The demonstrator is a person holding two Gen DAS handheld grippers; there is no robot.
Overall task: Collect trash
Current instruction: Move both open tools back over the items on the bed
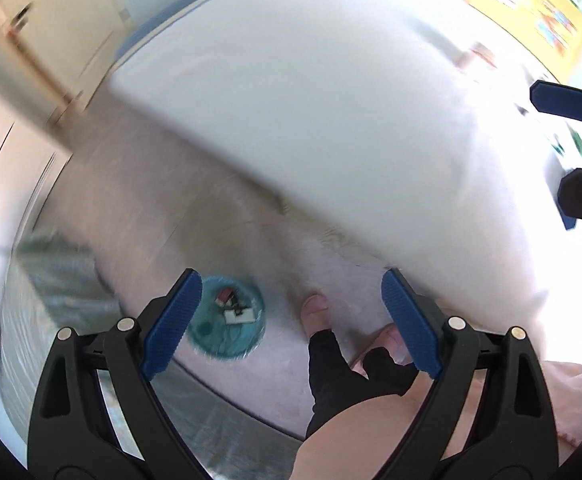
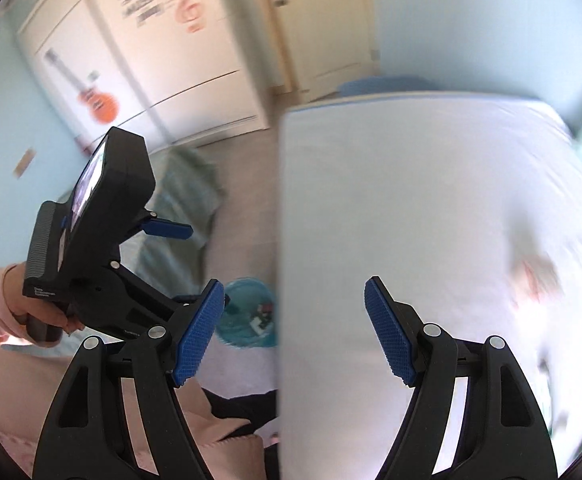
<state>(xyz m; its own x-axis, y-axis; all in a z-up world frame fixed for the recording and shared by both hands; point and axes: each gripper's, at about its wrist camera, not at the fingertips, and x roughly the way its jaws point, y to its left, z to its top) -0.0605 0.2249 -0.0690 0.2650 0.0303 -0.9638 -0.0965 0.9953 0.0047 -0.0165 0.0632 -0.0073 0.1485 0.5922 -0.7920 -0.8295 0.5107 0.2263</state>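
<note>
Trash point(image 1: 233, 308) lies in a teal bin point(image 1: 227, 324) on the floor, just beside the white bed point(image 1: 331, 128). Near that bed's edge, the left hand-held gripper point(image 1: 291, 324) points down over the bin and the person's feet point(image 1: 317, 312), jaws wide with nothing between them. Over the bed, the right hand-held gripper point(image 2: 295, 330) is likewise spread and empty.

The left black two-finger gripper with blue ribbed pads point(image 1: 291, 320) points steeply downward, its fingers point(image 1: 173, 326) spread wide with nothing between them. The right black gripper with blue pads point(image 2: 295, 330) tilts downward too, jaws parted and empty. A hand in a pink sleeve point(image 2: 41, 314) grips the left gripper's handle.
</note>
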